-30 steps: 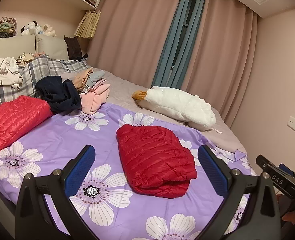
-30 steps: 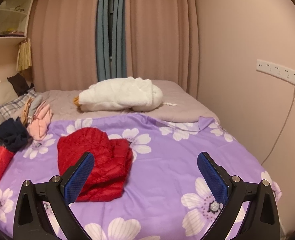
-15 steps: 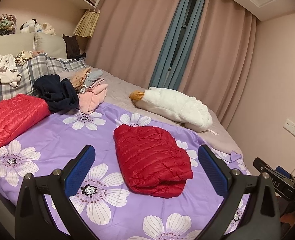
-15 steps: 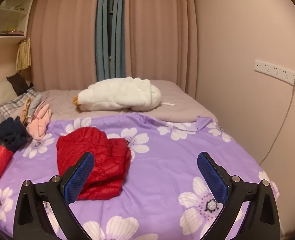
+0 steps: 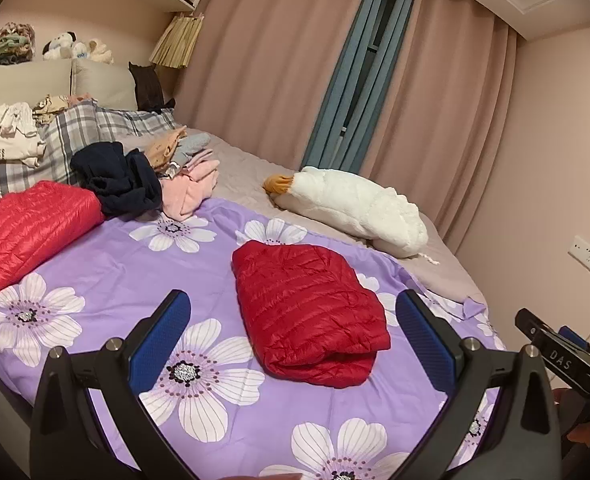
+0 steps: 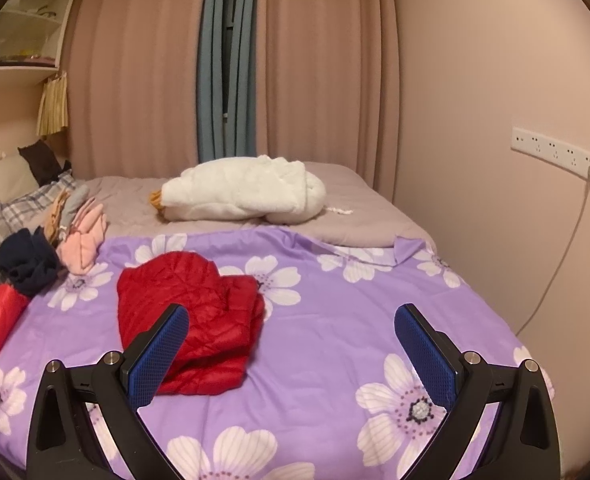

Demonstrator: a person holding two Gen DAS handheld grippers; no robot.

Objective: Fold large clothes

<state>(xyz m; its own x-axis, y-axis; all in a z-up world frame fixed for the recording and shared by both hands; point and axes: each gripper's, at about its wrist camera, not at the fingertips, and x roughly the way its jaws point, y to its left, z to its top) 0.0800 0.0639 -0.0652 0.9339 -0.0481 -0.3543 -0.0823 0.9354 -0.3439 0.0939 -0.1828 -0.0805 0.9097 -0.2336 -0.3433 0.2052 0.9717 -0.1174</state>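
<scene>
A folded red puffer jacket [image 5: 311, 312] lies on the purple flowered sheet [image 5: 135, 264]; it also shows in the right wrist view [image 6: 191, 320], left of centre. My left gripper [image 5: 293, 344] is open and empty, held above the sheet just short of the jacket. My right gripper [image 6: 291, 352] is open and empty, to the right of the jacket and apart from it. Part of the right gripper shows at the right edge of the left wrist view [image 5: 559, 356]. A second red puffer jacket [image 5: 27, 228] lies folded at the left of the bed.
A heap of dark navy [image 5: 119, 180], pink [image 5: 191, 188] and tan clothes sits behind the sheet. A white plush goose [image 5: 351, 208] lies across the far bed. Plaid pillows [image 5: 71, 136] and folded white clothes are at the left. A wall with sockets [image 6: 555, 152] is right.
Both grippers have drifted slightly, so the scene shifts a little in each view. The jacket lies unmoved and both grippers stay open.
</scene>
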